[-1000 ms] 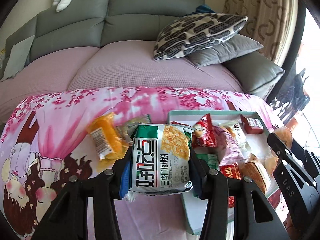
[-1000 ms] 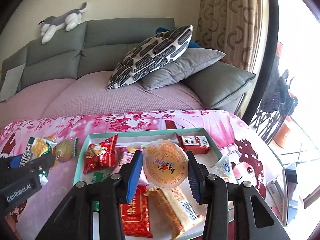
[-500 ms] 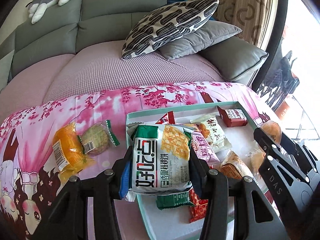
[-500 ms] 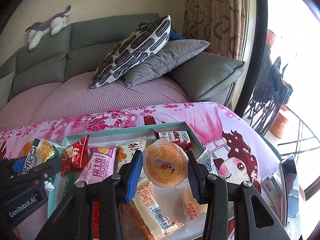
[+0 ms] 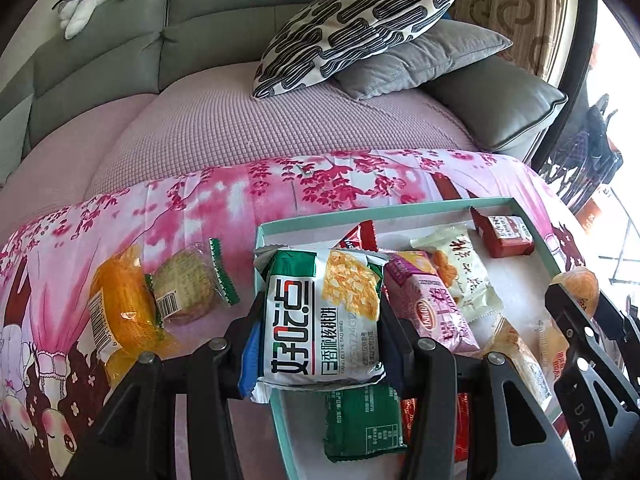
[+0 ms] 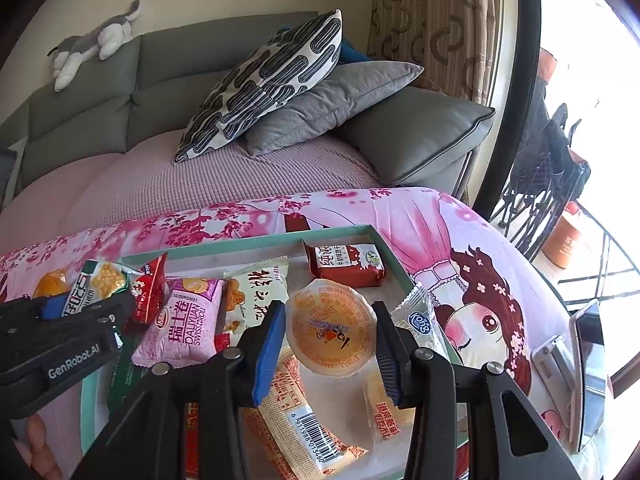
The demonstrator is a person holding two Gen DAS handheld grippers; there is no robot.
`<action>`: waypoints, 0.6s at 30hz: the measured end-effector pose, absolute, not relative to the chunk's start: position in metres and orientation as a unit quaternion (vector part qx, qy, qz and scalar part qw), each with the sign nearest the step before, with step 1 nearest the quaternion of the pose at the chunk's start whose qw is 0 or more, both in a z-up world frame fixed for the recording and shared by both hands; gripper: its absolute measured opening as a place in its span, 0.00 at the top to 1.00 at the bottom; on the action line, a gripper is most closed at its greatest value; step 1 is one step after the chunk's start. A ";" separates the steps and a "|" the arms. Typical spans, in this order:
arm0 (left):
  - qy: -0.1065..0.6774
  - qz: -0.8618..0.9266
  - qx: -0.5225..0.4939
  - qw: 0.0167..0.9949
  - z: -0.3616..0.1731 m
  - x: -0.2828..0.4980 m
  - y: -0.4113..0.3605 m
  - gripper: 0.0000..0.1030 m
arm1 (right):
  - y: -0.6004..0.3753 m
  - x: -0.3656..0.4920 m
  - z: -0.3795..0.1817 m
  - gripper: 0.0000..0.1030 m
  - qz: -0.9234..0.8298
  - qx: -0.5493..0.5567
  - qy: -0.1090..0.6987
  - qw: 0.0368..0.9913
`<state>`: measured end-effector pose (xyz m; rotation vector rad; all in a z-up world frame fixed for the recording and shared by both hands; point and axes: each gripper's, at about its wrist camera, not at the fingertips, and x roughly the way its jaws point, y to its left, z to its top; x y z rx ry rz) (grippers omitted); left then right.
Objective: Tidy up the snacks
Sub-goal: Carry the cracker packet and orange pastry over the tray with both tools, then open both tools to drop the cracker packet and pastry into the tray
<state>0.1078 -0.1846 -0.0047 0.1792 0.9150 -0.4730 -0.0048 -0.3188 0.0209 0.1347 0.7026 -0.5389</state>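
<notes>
My left gripper (image 5: 320,332) is shut on a green and white biscuit packet (image 5: 322,314), held above the left edge of the teal tray (image 5: 360,219). In the right wrist view my right gripper (image 6: 330,336) is shut on an orange jelly cup (image 6: 332,330) over the tray's (image 6: 248,243) right half. Inside the tray lie a pink Swiss roll packet (image 6: 182,326), a cream packet (image 6: 256,296), a dark red packet (image 6: 346,266), a green packet (image 5: 362,420) and several others. The left gripper (image 6: 80,316) with its packet shows at the right wrist view's left.
An orange packet (image 5: 120,312) and a round biscuit in clear wrap (image 5: 186,290) lie on the pink floral cloth (image 5: 200,216) left of the tray. A phone (image 6: 588,372) rests at the table's right edge. The sofa with pillows (image 5: 360,24) stands behind.
The left gripper carried the biscuit packet rightward from the cloth to over the tray's left edge. The right gripper with the jelly cup shifted right and slightly lower over the tray.
</notes>
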 end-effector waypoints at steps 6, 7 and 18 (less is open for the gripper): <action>0.437 -0.239 0.097 0.862 -0.008 0.106 -0.197 0.50 | -0.321 -0.003 0.017 0.56 -0.259 0.066 0.344 0.900; 0.437 -0.242 0.100 0.860 -0.009 0.105 -0.201 0.50 | -0.322 -0.003 0.016 0.56 -0.260 0.068 0.344 0.900; 0.445 -0.268 0.116 0.846 -0.017 0.095 -0.229 0.50 | -0.330 -0.004 0.012 0.55 -0.265 0.078 0.354 0.894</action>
